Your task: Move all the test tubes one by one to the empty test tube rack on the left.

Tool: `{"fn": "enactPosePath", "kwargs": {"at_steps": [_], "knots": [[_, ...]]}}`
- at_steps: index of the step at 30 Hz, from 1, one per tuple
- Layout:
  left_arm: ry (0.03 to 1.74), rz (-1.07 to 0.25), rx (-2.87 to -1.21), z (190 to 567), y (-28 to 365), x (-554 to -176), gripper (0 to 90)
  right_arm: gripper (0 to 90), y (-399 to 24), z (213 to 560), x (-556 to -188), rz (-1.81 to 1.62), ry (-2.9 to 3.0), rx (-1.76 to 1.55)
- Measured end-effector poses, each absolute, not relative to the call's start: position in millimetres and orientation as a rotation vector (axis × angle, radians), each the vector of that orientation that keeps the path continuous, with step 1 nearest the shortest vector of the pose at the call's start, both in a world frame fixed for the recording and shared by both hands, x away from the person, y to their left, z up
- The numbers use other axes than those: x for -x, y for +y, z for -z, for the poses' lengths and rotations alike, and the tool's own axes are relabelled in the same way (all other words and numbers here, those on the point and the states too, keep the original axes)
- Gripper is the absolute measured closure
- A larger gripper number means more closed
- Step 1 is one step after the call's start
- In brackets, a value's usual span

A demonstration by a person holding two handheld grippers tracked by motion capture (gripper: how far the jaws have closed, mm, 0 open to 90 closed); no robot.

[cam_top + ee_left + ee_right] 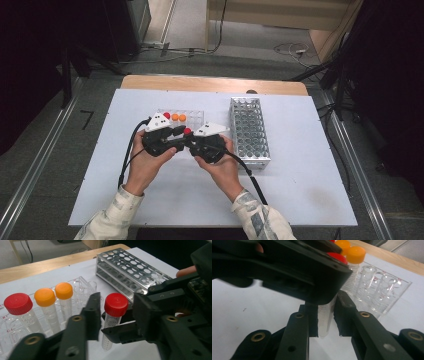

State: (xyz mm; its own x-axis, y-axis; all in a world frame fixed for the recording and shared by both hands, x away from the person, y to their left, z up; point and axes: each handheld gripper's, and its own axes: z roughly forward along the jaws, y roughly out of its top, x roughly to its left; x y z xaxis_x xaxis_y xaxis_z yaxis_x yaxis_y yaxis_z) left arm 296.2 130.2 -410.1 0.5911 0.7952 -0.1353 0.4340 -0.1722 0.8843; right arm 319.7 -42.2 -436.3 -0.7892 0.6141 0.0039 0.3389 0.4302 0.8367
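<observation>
- Holding a clear tube (325,317) by its lower body, the right gripper (325,322) has both black jaws pressed against the tube's sides; the tube's rounded tip hangs just above the white table (249,312).
- Printed graduation marks run down the tube wall; they are too small to read.
- From the left gripper view, the same tube (111,322) stands upright with a ribbed red screw cap (116,304), and the right gripper's jaws clamp it from the right, below the cap.
- The left gripper (113,315) has its jaws on either side of the red cap, one just left of it and one to its right; a gap shows on the left side, so the pads are not pressing.
- In the high view, the two hands meet near the middle of the table, the left gripper (176,134) and right gripper (192,142) nose to nose with the red cap (187,131) between them.
- Just behind stands a clear plastic rack (82,287) with red lettering at its edge, "B1" and "C1" legible; it holds a red-capped tube (18,303) and two orange-capped tubes (45,297).
- Farther right lies a metal rack (248,131) of round holes, parallel to the table's side.
</observation>
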Motion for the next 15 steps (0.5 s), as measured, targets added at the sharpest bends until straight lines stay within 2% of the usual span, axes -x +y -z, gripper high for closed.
{"fn": "enactPosePath", "kwargs": {"at_steps": [4, 10, 13, 15], "knots": [[1.002, -0.448, -1.813, 408.8, 133.3, -295.6, 70.9, 69.6, -40.5, 436.9, -318.4, -1.292, 2.394, -0.819], [1.03, -0.467, -1.767, 399.5, 150.5, -295.0, 70.9, 39.0, -47.9, 429.9, -311.5, -1.31, 2.395, -0.803], [1.05, -0.496, -1.736, 392.6, 162.4, -295.0, 70.9, 33.3, -59.8, 425.0, -306.9, -1.325, 2.385, -0.803], [1.061, -0.513, -1.716, 387.7, 168.9, -295.0, 70.9, 32.7, -66.7, 423.0, -304.3, -1.324, 2.381, -0.802]]}}
